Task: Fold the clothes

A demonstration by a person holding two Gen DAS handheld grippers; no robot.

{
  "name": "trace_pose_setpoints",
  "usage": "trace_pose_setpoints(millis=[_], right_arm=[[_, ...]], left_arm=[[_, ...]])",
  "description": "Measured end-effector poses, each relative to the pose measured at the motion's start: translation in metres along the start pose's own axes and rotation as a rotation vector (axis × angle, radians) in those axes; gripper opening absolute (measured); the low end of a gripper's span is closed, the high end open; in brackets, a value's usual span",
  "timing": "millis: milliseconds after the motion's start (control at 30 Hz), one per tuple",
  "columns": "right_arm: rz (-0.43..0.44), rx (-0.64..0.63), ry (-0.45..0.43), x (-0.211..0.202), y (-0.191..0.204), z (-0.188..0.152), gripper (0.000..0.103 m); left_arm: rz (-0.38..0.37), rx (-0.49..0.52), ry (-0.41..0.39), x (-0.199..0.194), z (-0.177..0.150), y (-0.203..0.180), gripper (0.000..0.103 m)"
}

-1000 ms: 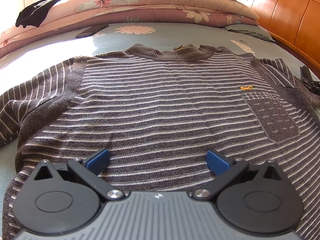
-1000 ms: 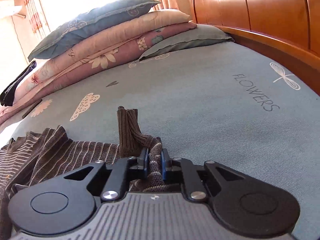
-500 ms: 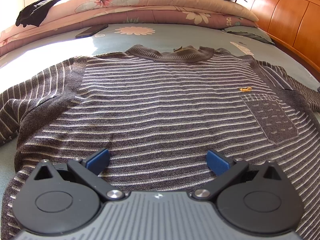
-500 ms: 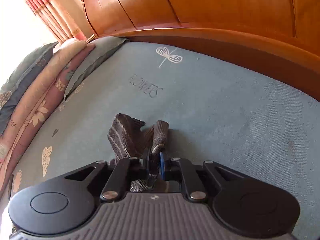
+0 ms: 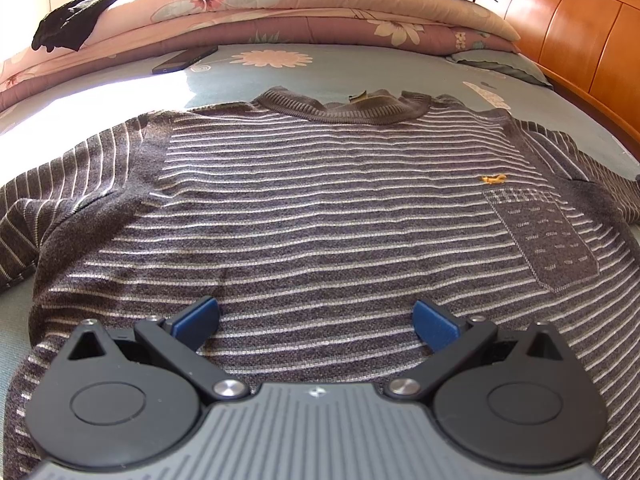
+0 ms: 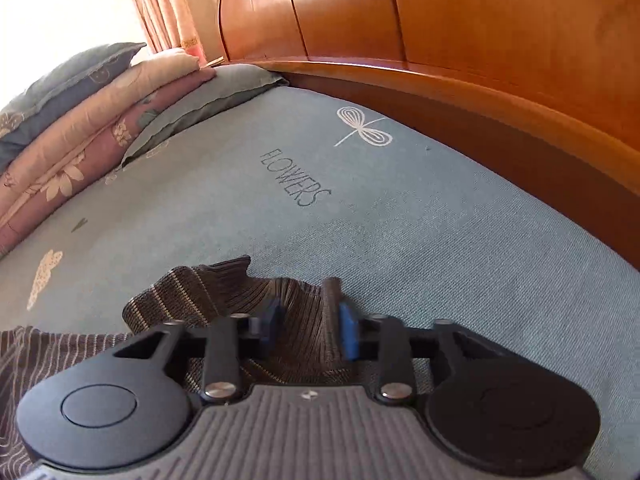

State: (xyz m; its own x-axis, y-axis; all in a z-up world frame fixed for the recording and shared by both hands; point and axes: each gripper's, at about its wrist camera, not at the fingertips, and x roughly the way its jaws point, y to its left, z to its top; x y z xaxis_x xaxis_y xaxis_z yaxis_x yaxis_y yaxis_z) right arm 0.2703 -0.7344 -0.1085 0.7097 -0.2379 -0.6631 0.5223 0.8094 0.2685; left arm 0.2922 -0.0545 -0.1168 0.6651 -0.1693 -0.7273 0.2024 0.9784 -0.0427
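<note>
Printed text on the grey-blue bedsheet [image 6: 420, 216]: "FLOWERS", dark letters, next to a white dragonfly-like motif [image 6: 362, 126]. No other legible writing. A small yellow embroidered mark [image 5: 493, 179] sits above the sweater's chest pocket [image 5: 548, 240]; too small to identify.

Counts: one striped sweater [image 5: 320, 216], one pocket, one dark phone [image 5: 185, 59] lying on the sheet beyond the collar, one black garment [image 5: 80, 20] draped on the folded bedding [image 5: 280, 12], one wooden headboard [image 6: 460, 20]. The bedding stack shows roughly four layers in the right wrist view.

Sweater lies front-up and flat on the bed, collar toward the bedding, sleeves spread to both sides.

Left gripper [image 5: 316, 318]: jaws spread wide, hovering just over the lower body of the sweater, nothing between the blue pads.

Right gripper [image 6: 308, 330]: jaws parted, with the sleeve cuff [image 6: 304, 312] bunched loosely between the pads, resting on the sheet; the right pad touches the fabric, the left one seems just clear.

Change vs 0.5 s ago: right jaws were clamped tight on the cuff, now they have opened; its camera has swung, so "FLOWERS" appears closer. Left view essentially unchanged.
</note>
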Motion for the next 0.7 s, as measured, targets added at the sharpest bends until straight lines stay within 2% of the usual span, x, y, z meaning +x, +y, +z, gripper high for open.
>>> trace_pose_setpoints(millis=[133, 233, 367, 567, 700], right_arm=[[-0.024, -0.001, -0.084, -0.02, 0.0, 0.004, 0.007], [-0.087, 0.042, -0.166, -0.04, -0.012, 0.013, 0.006], [-0.168, 0.085, -0.211, -0.055, -0.027, 0.028, 0.006], [-0.271, 0.11, -0.213, -0.064, -0.045, 0.028, 0.006], [-0.3, 0.124, -0.197, -0.052, -0.053, 0.024, 0.006]], left_arm=[[0.0, 0.0, 0.003, 0.0, 0.001, 0.001, 0.102], [-0.001, -0.001, 0.004, 0.0, 0.001, 0.001, 0.102], [0.001, -0.001, 0.003, 0.001, 0.001, 0.0, 0.102], [0.001, -0.003, 0.004, 0.002, 0.001, 0.001, 0.102], [0.002, -0.001, 0.006, 0.002, 0.002, 0.001, 0.102]])
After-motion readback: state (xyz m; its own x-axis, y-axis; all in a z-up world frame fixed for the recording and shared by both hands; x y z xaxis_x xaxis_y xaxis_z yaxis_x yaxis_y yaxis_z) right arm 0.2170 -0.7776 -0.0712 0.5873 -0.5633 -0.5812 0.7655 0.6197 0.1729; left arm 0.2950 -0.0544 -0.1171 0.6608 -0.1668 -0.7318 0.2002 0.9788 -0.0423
